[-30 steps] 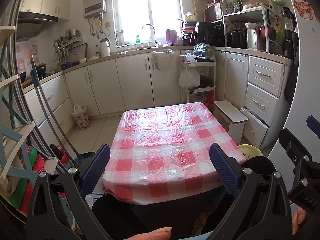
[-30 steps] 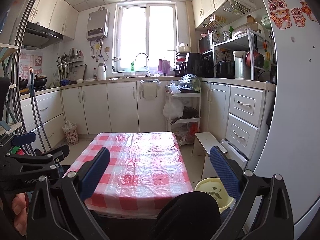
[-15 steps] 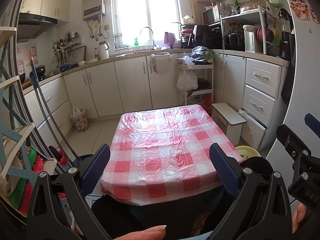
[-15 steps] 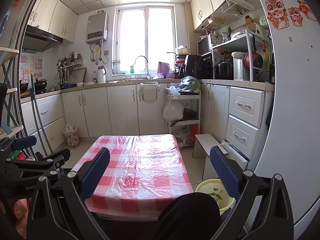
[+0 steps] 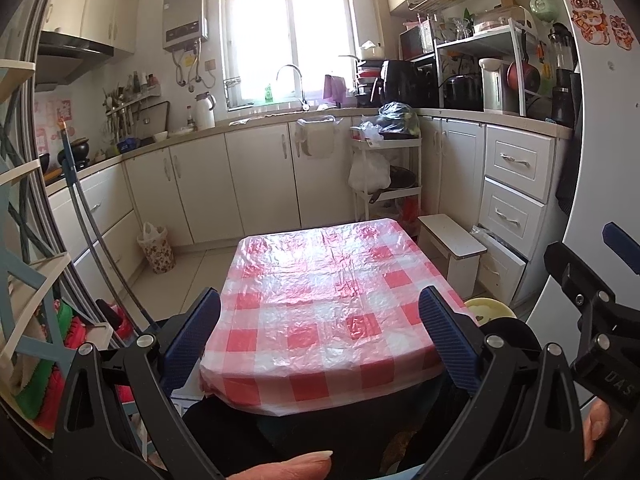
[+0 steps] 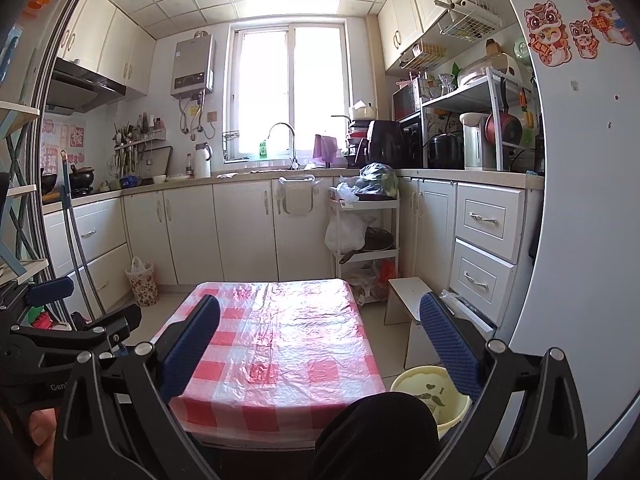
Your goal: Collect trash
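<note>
Both grippers are held above the near edge of a low table (image 5: 320, 300) covered w/ a red-and-white checked plastic cloth. The left gripper (image 5: 320, 336) is spread wide, jaws well apart, nothing between them; the right gripper (image 6: 320, 340) is likewise wide open and empty. In the left wrist view the right gripper is seen at the right edge, w/ fingertips (image 5: 596, 432) of a hand on it; a thumb (image 5: 280, 468) shows at the bottom. No loose trash can be made out on the tabletop, though glare on the crinkled plastic makes small bits hard to rule out. A pale yellow bin (image 6: 424, 388) is seen on the floor just beside the table's near right corner, partly hidden by a dark knee (image 6: 372, 432). A white stool (image 5: 452, 240) stands by the table's far right corner. A floral waste basket (image 6: 141, 280) w/ a bag liner sits on the floor by the left cabinets, well apart from the table.
</note>
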### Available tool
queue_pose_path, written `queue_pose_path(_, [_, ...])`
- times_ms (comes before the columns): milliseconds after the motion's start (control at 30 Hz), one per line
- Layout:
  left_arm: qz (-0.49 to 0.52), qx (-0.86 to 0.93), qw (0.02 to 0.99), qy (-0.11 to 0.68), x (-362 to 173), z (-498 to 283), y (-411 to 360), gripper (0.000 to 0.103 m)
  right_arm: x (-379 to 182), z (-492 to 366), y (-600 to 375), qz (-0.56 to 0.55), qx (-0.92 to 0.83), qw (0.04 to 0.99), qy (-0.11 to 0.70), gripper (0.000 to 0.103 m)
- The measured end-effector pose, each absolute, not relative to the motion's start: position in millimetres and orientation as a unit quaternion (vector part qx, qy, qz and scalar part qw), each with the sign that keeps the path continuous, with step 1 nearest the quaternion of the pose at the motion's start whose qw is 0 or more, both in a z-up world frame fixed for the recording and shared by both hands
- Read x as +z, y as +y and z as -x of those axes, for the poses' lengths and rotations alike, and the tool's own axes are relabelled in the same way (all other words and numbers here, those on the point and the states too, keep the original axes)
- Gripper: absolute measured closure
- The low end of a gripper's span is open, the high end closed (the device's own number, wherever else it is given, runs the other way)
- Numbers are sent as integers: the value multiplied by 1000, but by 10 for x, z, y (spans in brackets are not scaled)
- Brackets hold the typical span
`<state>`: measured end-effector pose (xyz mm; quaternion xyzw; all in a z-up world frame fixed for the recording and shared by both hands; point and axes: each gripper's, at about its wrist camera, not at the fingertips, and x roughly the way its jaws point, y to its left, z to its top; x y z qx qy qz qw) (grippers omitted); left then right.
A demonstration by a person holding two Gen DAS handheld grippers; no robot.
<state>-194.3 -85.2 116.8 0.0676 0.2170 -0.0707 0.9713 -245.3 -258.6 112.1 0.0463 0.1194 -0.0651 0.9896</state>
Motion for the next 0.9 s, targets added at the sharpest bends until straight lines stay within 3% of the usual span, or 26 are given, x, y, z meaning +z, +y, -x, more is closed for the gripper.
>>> queue_pose_path(900, [-67,-70,973,212,1178,1970,-853,7,1131,2464,-2571,-47,-62,990,116,7])
